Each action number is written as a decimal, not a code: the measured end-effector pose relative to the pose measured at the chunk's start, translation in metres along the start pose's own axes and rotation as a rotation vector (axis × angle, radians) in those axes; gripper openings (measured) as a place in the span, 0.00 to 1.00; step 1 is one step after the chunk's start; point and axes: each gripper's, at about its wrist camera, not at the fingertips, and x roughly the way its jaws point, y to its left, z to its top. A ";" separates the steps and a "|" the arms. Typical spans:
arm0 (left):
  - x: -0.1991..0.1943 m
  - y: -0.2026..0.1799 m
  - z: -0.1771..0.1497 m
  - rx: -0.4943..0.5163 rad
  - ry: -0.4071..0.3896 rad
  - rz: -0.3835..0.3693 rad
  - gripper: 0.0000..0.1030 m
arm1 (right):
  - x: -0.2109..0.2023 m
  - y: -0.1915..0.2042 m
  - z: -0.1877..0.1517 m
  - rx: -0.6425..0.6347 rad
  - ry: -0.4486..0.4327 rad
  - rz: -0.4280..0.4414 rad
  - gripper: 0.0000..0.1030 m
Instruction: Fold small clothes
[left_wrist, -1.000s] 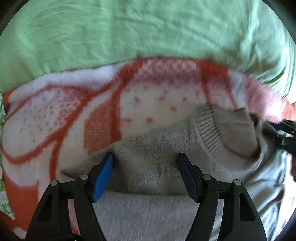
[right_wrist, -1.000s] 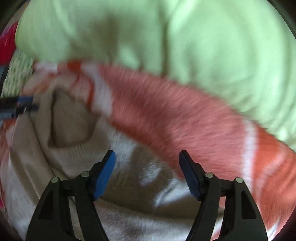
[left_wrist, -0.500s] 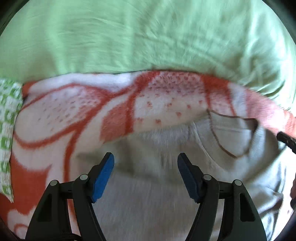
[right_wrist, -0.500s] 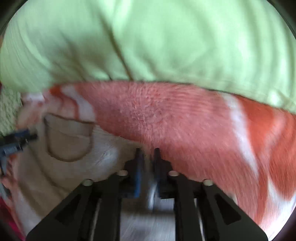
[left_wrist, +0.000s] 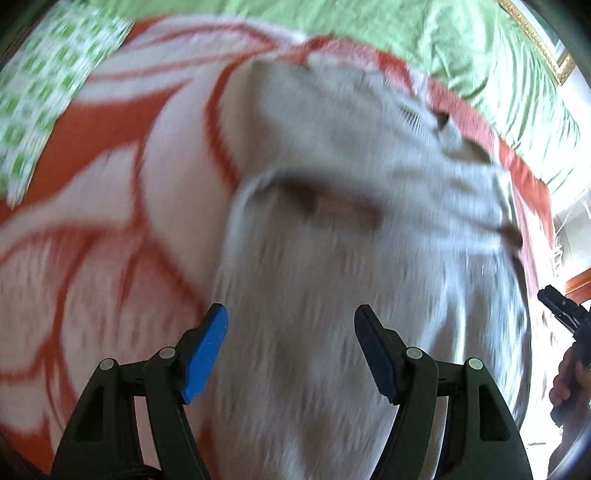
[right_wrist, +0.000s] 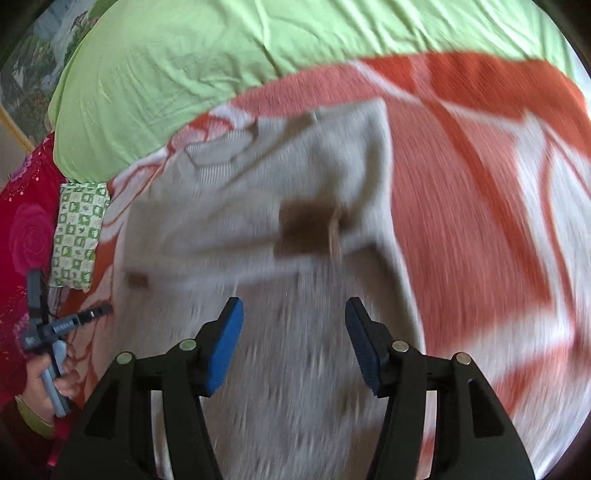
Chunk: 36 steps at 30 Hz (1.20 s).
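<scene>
A small beige knit sweater (left_wrist: 351, 229) lies on an orange-and-white blanket (left_wrist: 110, 229), its top part with the ribbed collar (right_wrist: 218, 155) folded down over the body. It also shows in the right wrist view (right_wrist: 258, 221), with a brown patch (right_wrist: 303, 229) on it. My left gripper (left_wrist: 291, 347) is open and empty above the sweater's lower body. My right gripper (right_wrist: 294, 343) is open and empty above the same part. Both views are motion-blurred. The left gripper (right_wrist: 59, 325) also shows at the left edge of the right wrist view.
A light green sheet (right_wrist: 258, 48) covers the bed beyond the blanket (right_wrist: 480, 184). A green-and-white patterned cloth (right_wrist: 77, 236) lies at the blanket's left side, next to a red floral fabric (right_wrist: 26, 229). The right hand-held gripper (left_wrist: 565, 314) shows at the left wrist view's right edge.
The right gripper, shut half a second ago, has opened and let go of the sweater. Both grippers have pulled back and risen; the sweater's top now lies folded over its body.
</scene>
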 end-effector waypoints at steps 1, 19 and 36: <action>-0.003 0.006 -0.013 -0.009 0.017 -0.001 0.70 | -0.006 -0.003 -0.010 0.019 0.006 -0.002 0.57; -0.043 0.035 -0.175 0.020 0.185 -0.158 0.72 | -0.104 -0.019 -0.154 0.182 -0.106 -0.058 0.57; -0.035 0.051 -0.215 -0.057 0.186 -0.421 0.76 | -0.088 -0.030 -0.227 0.269 -0.026 0.052 0.58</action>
